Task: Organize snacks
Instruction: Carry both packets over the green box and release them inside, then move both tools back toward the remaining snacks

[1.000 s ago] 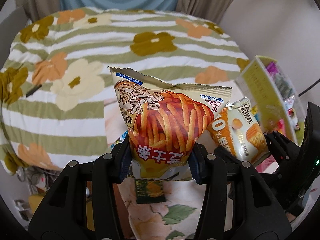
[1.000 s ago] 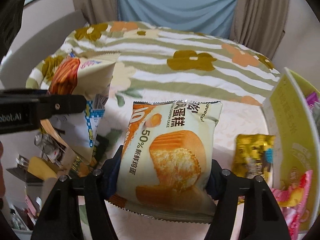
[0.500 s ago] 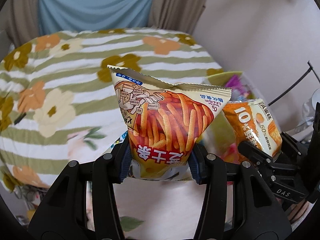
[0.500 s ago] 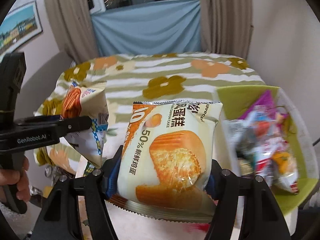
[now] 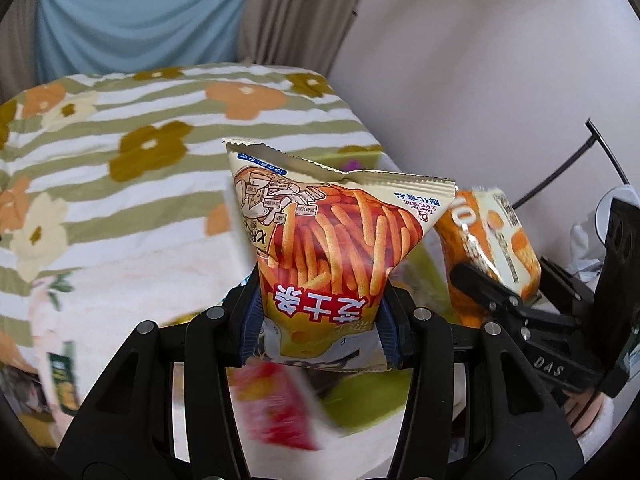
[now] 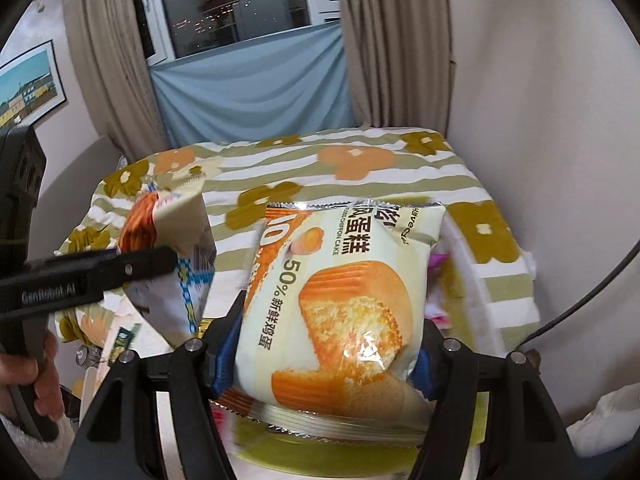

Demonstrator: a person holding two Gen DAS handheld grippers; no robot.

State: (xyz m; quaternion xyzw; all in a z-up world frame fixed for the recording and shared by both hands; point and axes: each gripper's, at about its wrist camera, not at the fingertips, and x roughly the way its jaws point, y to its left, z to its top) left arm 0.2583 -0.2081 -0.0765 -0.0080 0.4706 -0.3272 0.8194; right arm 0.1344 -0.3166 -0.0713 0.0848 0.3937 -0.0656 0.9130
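Note:
My left gripper (image 5: pixel 318 320) is shut on a triangular orange bag of cheese sticks (image 5: pixel 332 252) and holds it in the air above a green bin (image 5: pixel 360 404) with a red packet (image 5: pixel 276 412) inside. My right gripper (image 6: pixel 320 356) is shut on a chiffon cake packet (image 6: pixel 340 304), held above the same green bin (image 6: pixel 320 452). The cake packet also shows at the right in the left wrist view (image 5: pixel 492 248). The cheese stick bag shows at the left in the right wrist view (image 6: pixel 172 248).
A bed with a green-striped floral cover (image 5: pixel 120 168) lies behind and to the left. A pale wall (image 5: pixel 480 80) stands close on the right. A small green packet (image 5: pixel 66 380) lies at the lower left. Curtains and a window (image 6: pixel 240 20) are at the back.
Both grippers have swung to the right with their packets, from over the bed to above the green bin. Their grips have not changed.

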